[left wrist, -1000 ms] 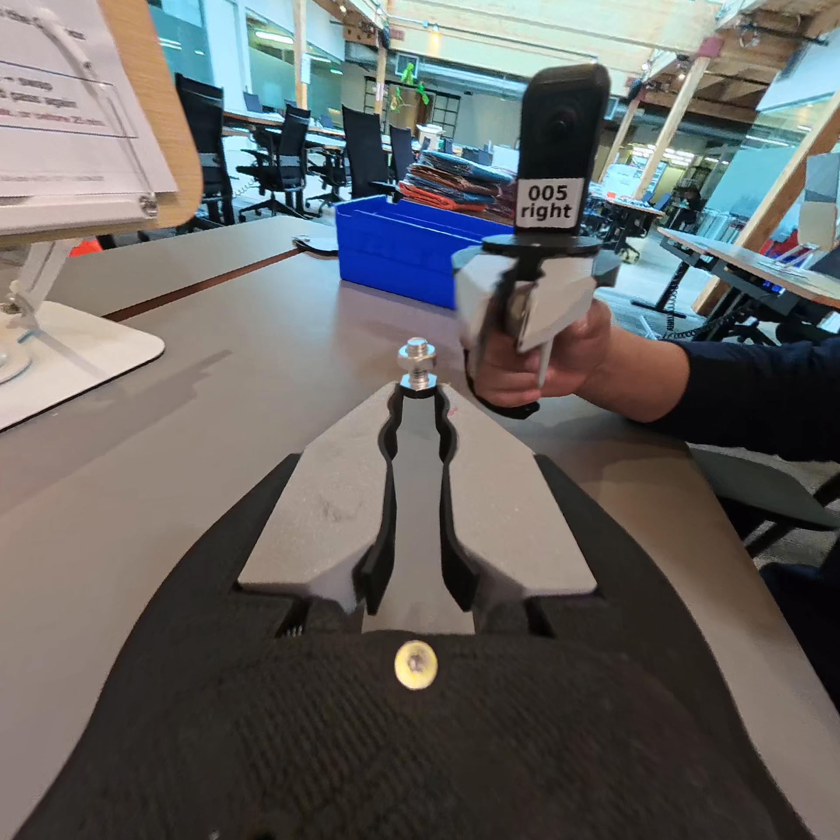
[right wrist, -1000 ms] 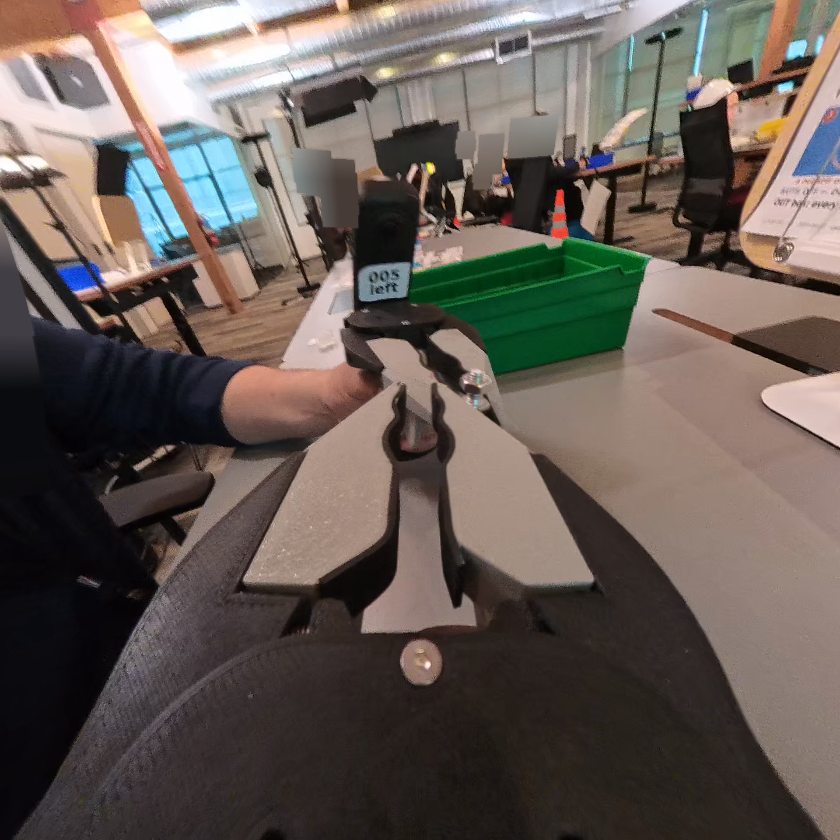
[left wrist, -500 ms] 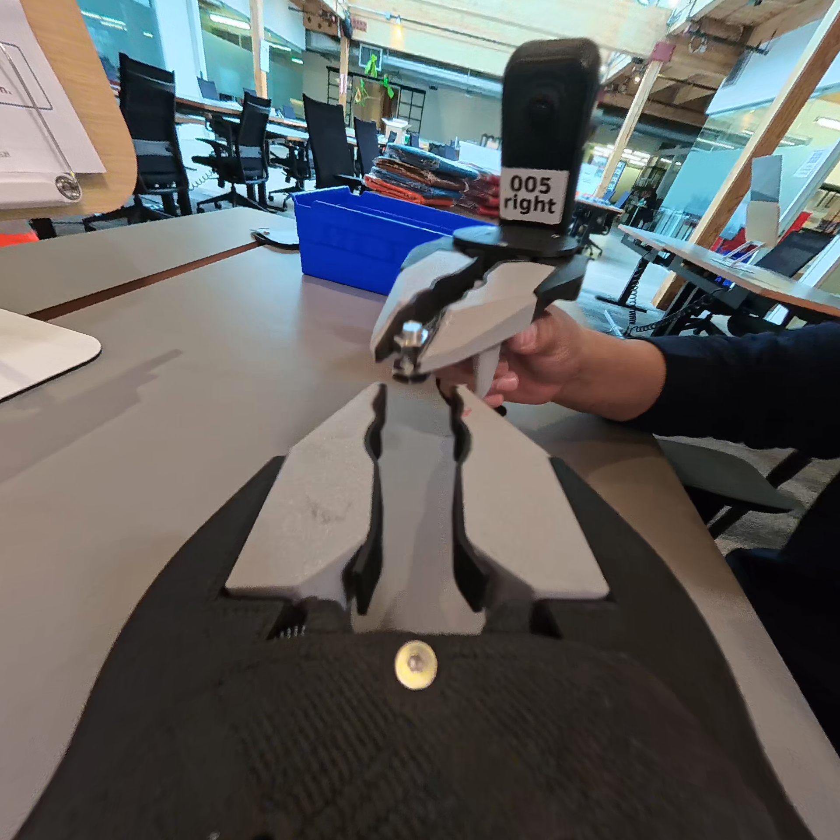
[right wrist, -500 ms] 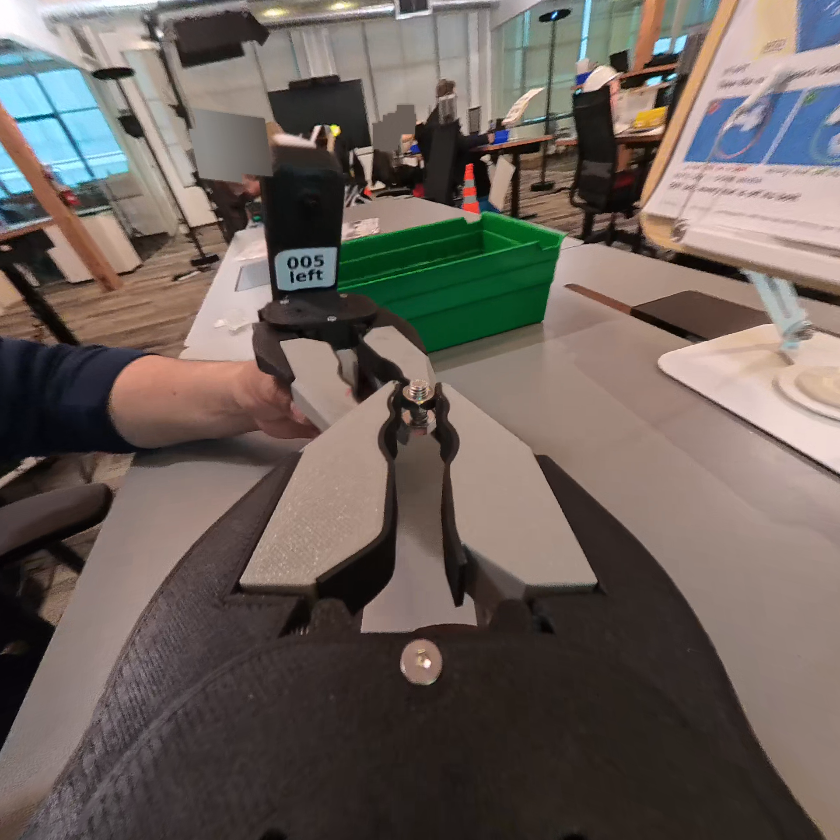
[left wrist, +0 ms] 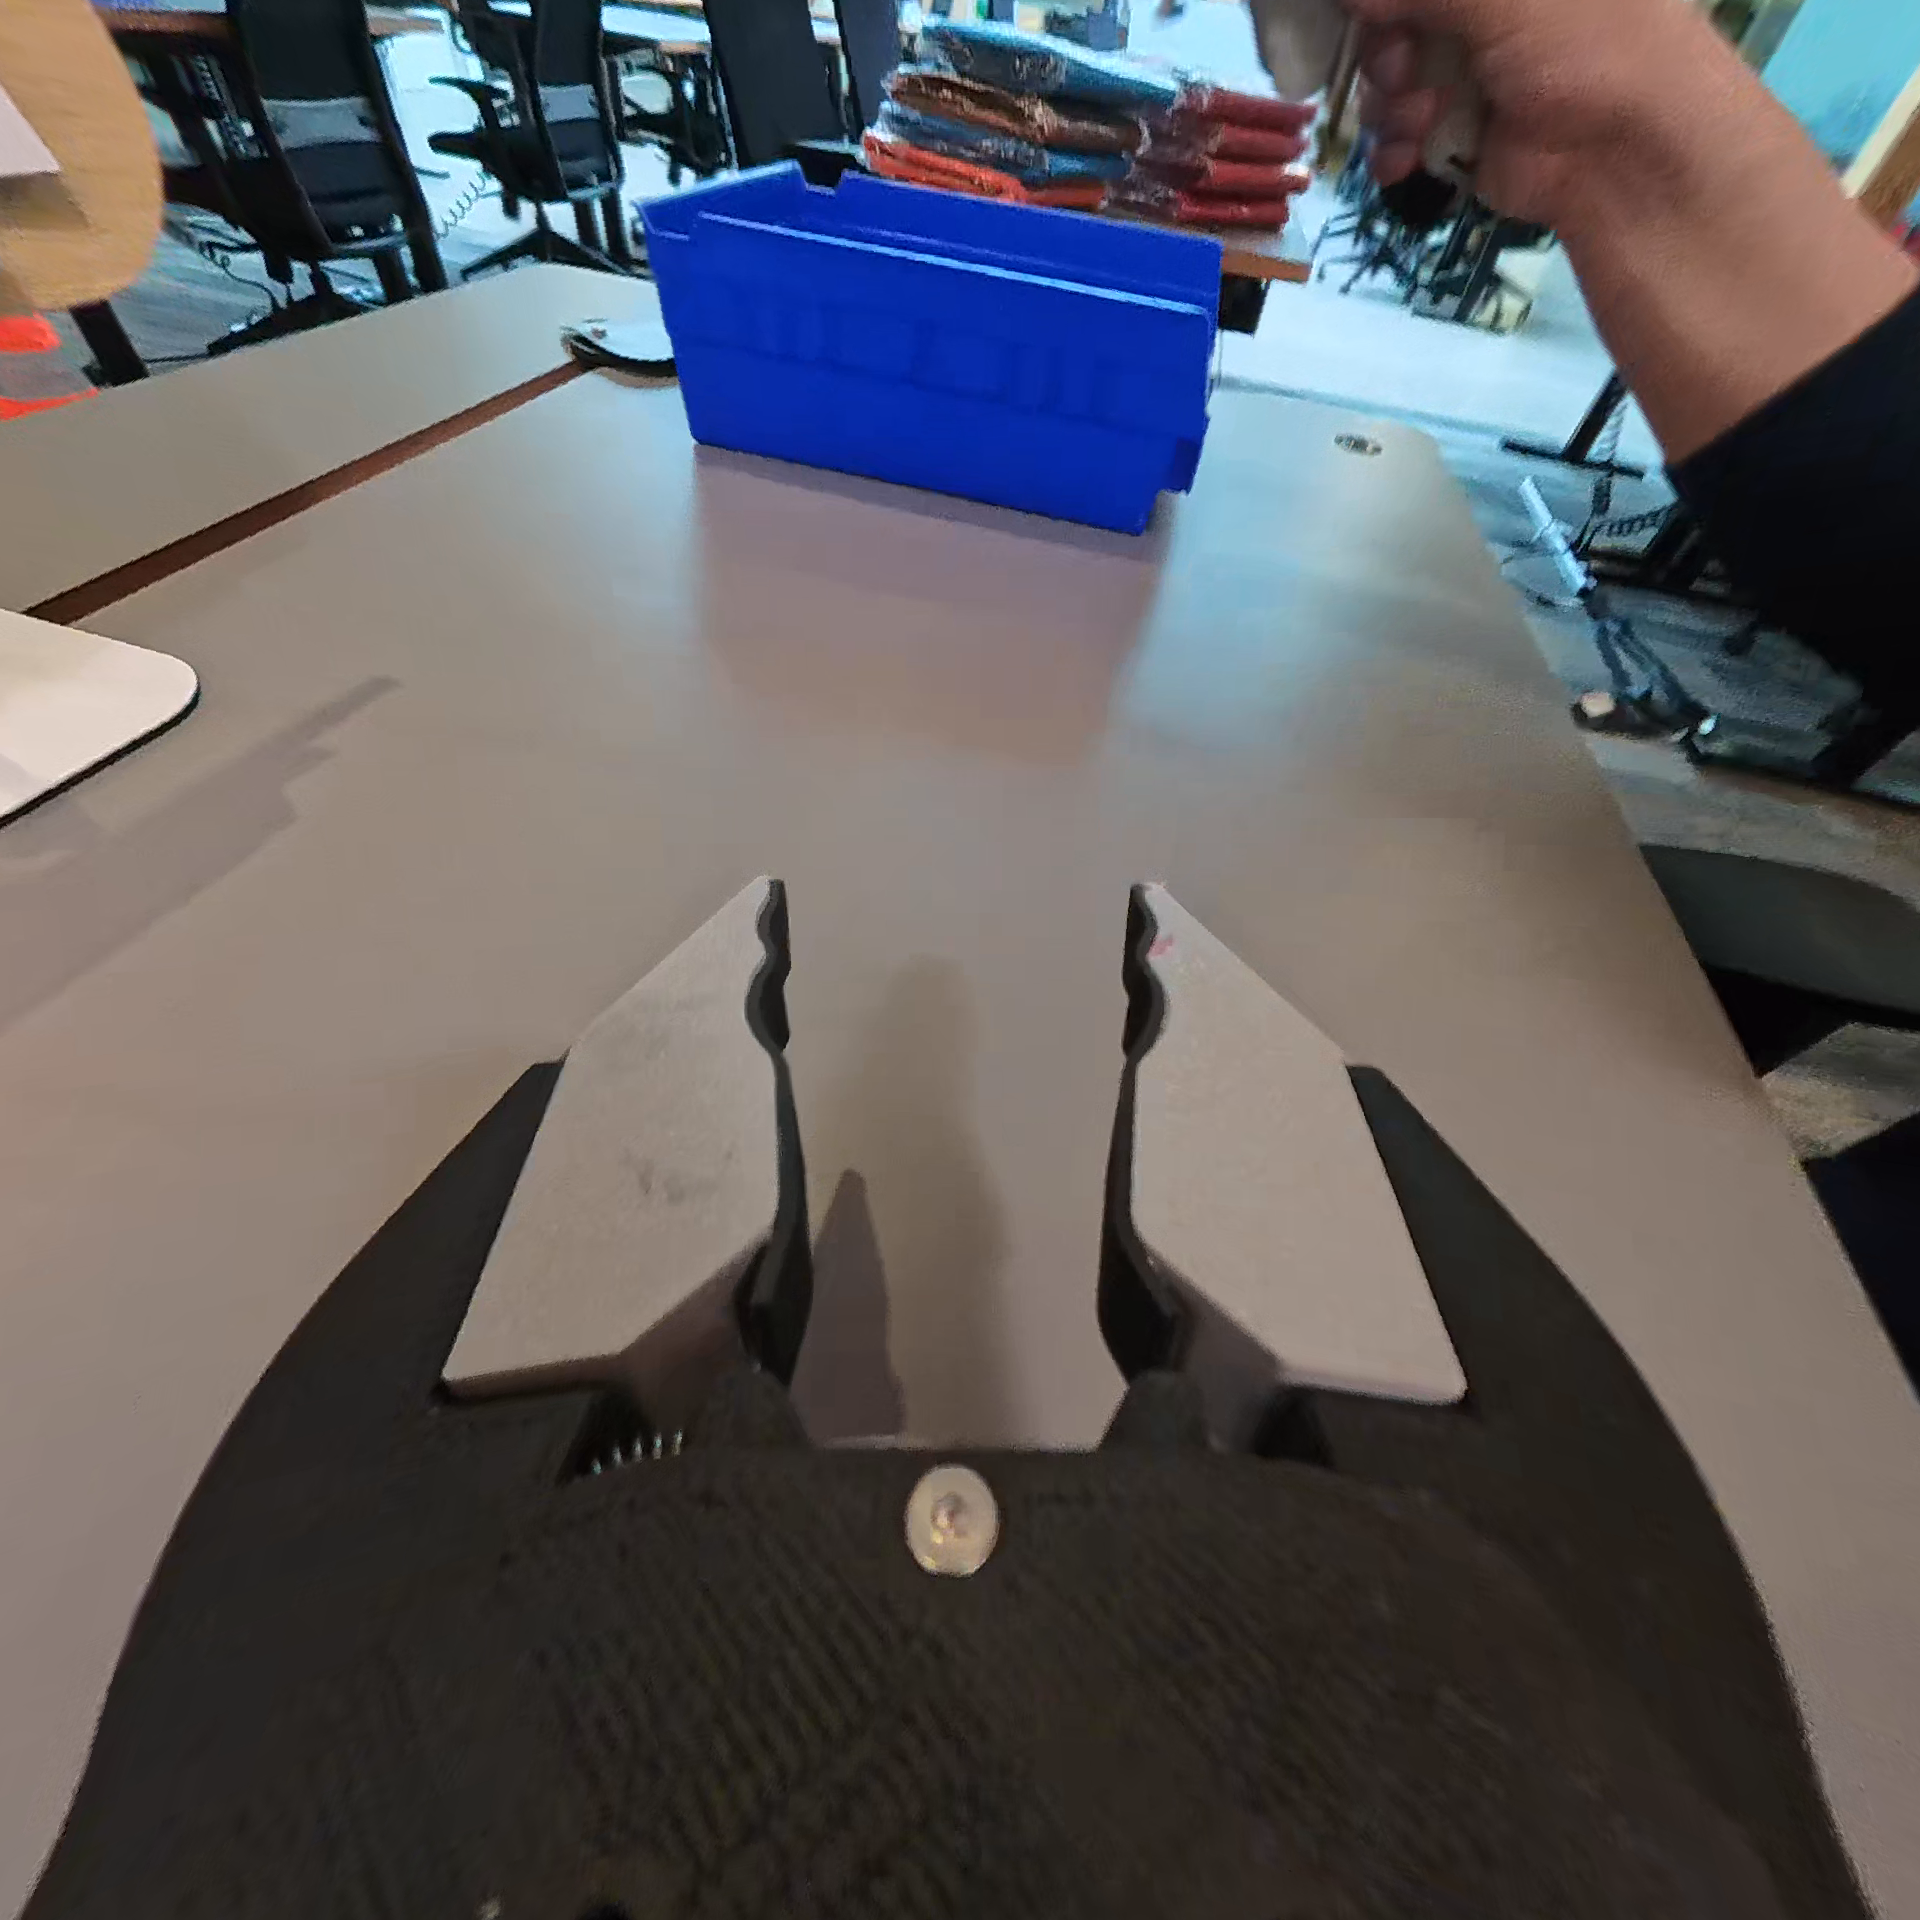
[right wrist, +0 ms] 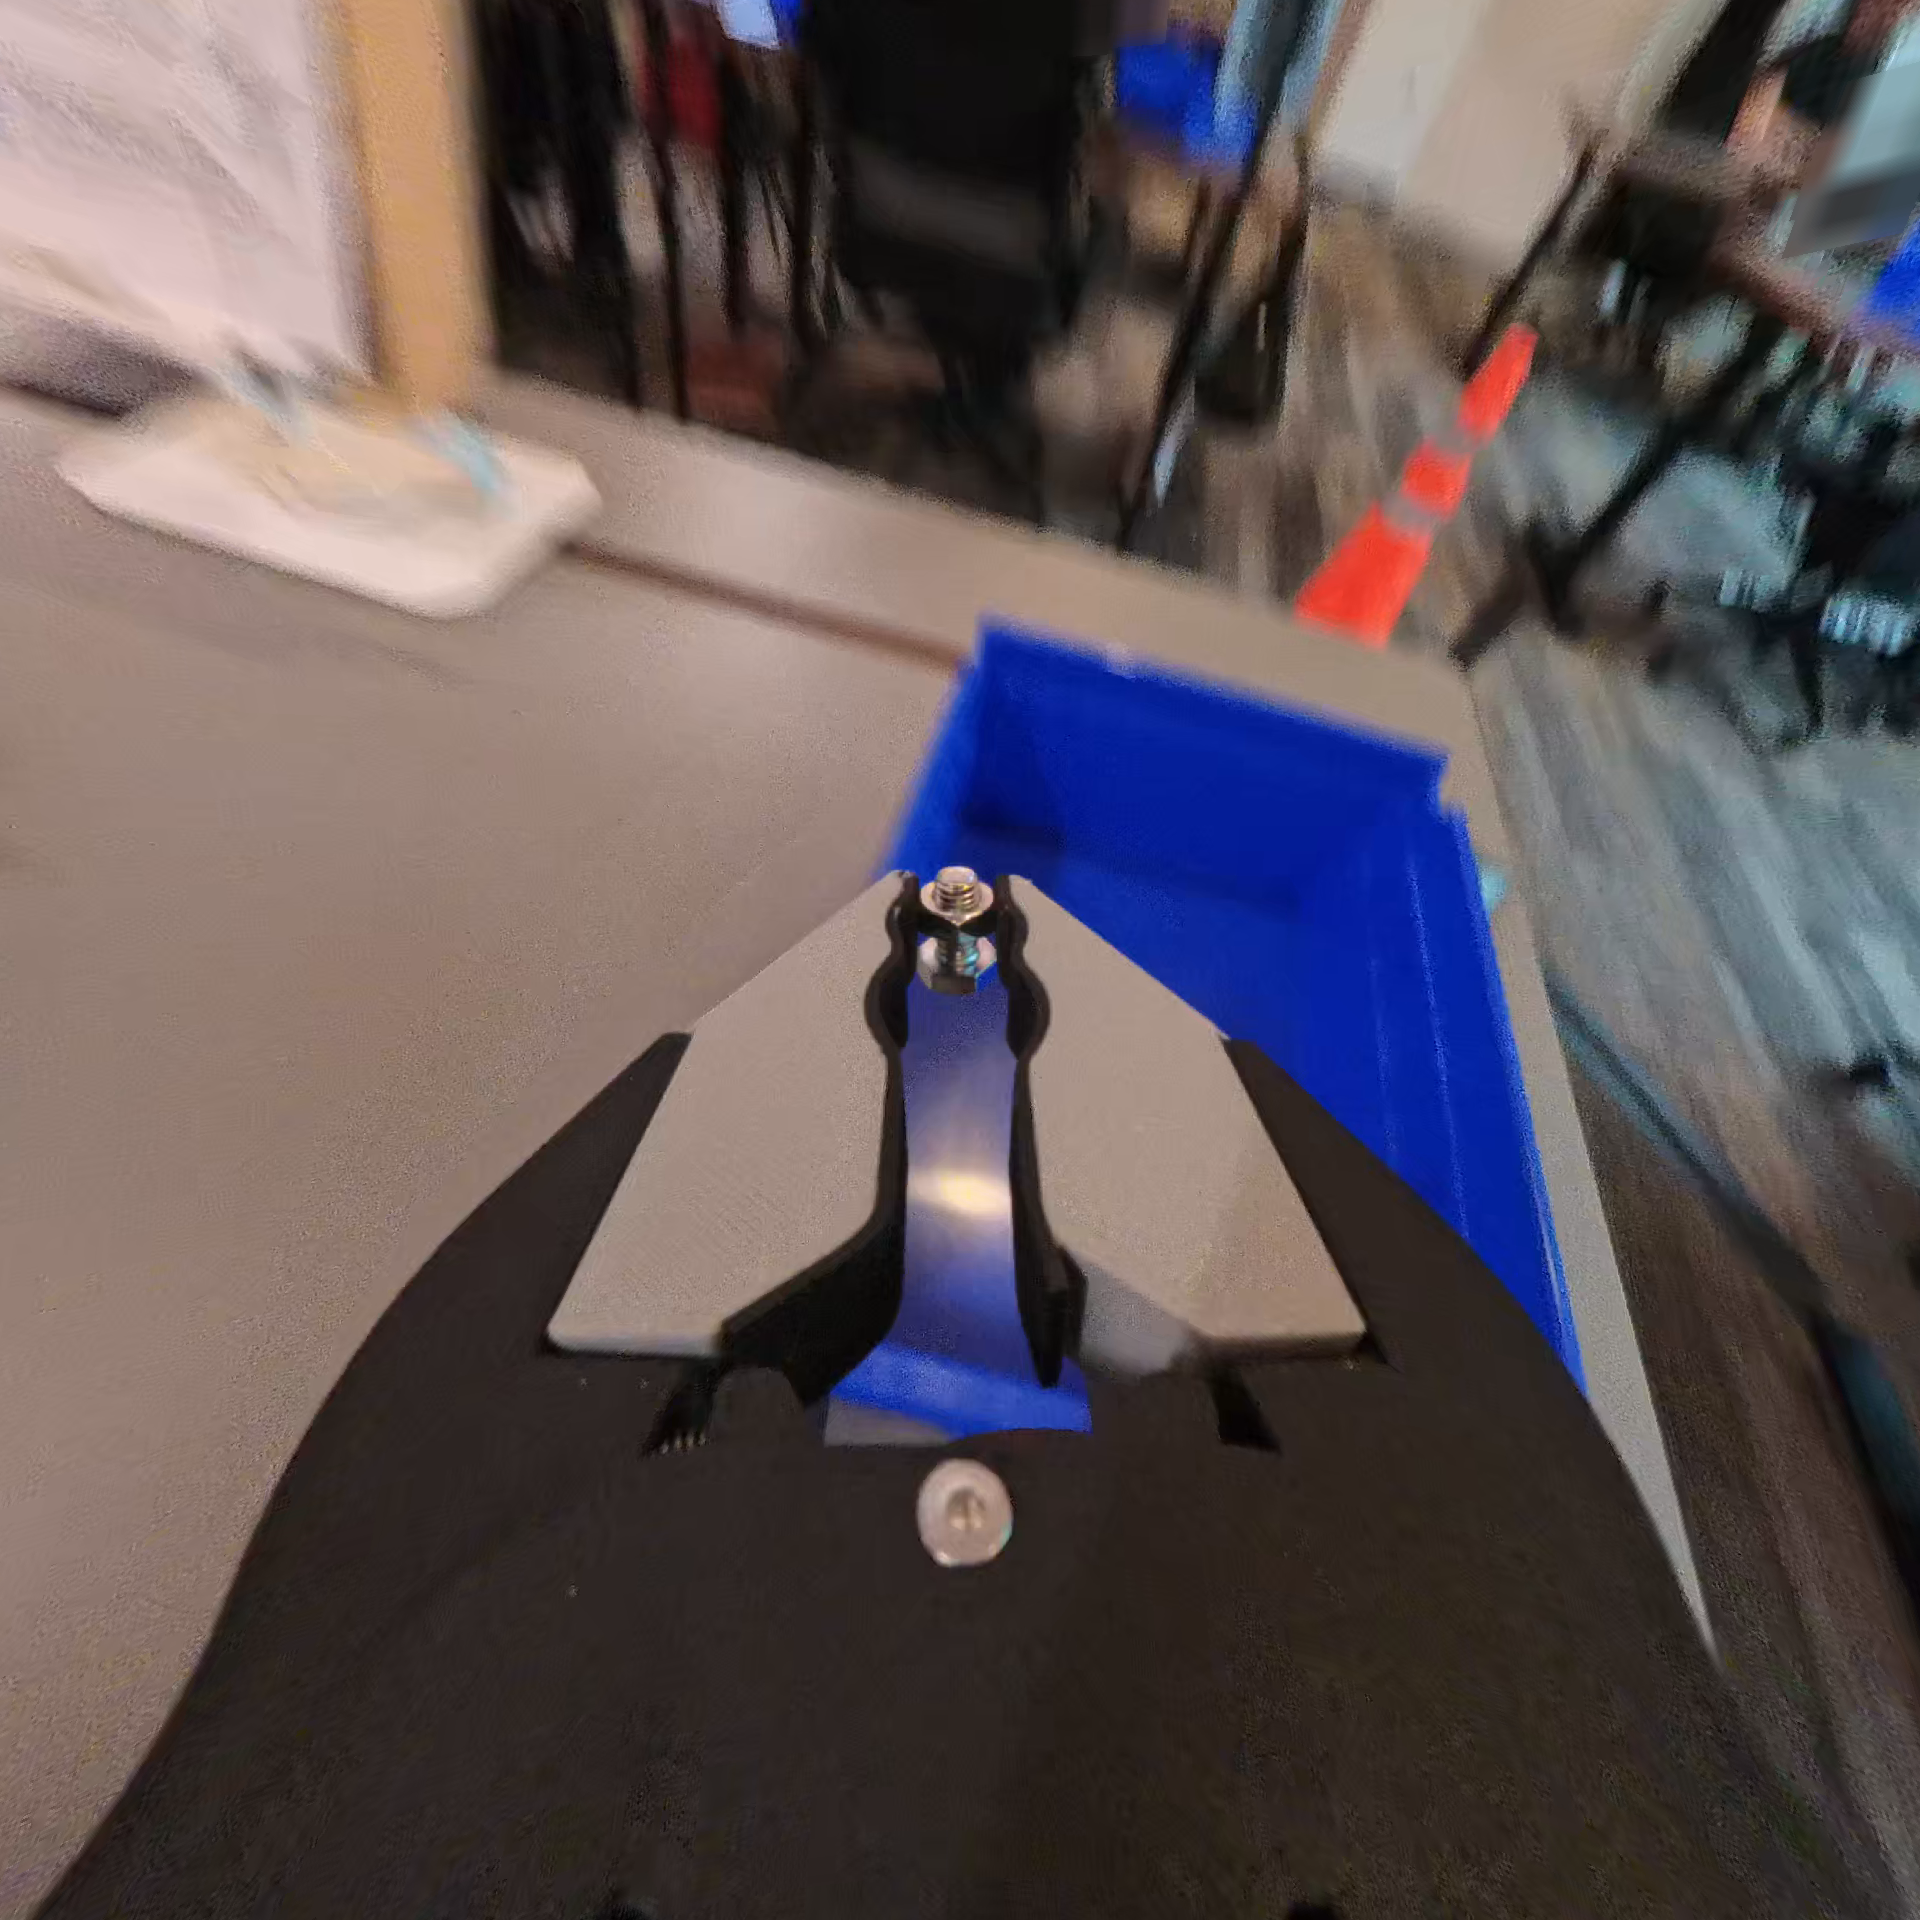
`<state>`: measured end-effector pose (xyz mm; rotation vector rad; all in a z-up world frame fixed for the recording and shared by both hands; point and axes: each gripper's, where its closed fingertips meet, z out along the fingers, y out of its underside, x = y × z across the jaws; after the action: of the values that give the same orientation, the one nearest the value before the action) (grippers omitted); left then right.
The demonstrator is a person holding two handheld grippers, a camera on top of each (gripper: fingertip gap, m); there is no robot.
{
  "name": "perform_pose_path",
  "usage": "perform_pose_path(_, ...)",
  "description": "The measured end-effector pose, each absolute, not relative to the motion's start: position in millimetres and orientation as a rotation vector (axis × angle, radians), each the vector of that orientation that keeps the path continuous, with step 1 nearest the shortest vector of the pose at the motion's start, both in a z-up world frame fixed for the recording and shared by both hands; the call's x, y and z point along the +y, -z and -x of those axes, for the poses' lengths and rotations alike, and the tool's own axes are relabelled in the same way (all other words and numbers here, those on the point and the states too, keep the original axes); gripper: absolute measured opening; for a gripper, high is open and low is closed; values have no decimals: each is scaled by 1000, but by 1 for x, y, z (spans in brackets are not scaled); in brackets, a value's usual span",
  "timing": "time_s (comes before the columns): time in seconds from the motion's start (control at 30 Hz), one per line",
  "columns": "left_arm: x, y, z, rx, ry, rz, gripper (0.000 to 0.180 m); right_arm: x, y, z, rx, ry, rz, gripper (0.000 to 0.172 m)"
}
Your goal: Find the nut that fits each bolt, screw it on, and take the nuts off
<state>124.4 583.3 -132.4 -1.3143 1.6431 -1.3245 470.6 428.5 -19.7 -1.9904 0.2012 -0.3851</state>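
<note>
**Bolt with its nut gripped over the blue bin**

The bolt (right wrist: 954, 940) is standing upright between the fingertips of the right gripper (right wrist: 956, 914), its threaded end pointing up and its hex head hanging below. A silver nut (right wrist: 952, 914) is sitting on the thread near the top, and the two black pads are pressing on the nut's flats from either side, so the right gripper is clamping the bolt by that nut. The pair is hovering just above the near corner of the blue bin (right wrist: 1247, 831), whose open inside is showing beyond the fingertips; the bolt is not touching the bin's wall as far as the right wrist view shows. The background in that view is smeared by motion blur, with an orange cone (right wrist: 1423, 488) standing on the floor past the table.

The left gripper (left wrist: 956, 904) is hanging low over the grey table (left wrist: 520, 675) with its fingers (left wrist: 665, 1091) spread wide apart and only bare tabletop lying between them. The blue bin is standing well ahead of it near the far edge. At the top right of the left wrist view a hand (left wrist: 1507, 94) in a dark sleeve is raised above the bin, holding the right gripper's grey handle, most of which is cut off by the frame. A white base plate (left wrist: 73, 696) is lying at the left edge of the table.
</note>
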Motion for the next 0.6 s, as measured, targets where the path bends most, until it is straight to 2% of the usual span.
perform_pose_path(0.17, 572, 138, -127, 1675, 1268, 1325, 64, 417, 140, -540, 280, 456, 2427, 12)
perform_pose_path(0.3, 557, 141, -115, 1688, 1234, 1366, 67, 420, 170, -557, 338, 452, 2530, 15)
perform_pose_path(0.37, 549, 139, -101, 1693, 1183, 1371, 68, 422, 156, -557, 349, 497, 2477, 34)
perform_pose_path(0.47, 540, 134, -72, 1678, 1110, 1382, 73, 433, 100, -529, 276, 558, 2259, 47)
perform_pose_path(0.6, 546, 114, -17, 1600, 1057, 1417, 72, 459, 19, -415, -13, 498, 1922, 47)
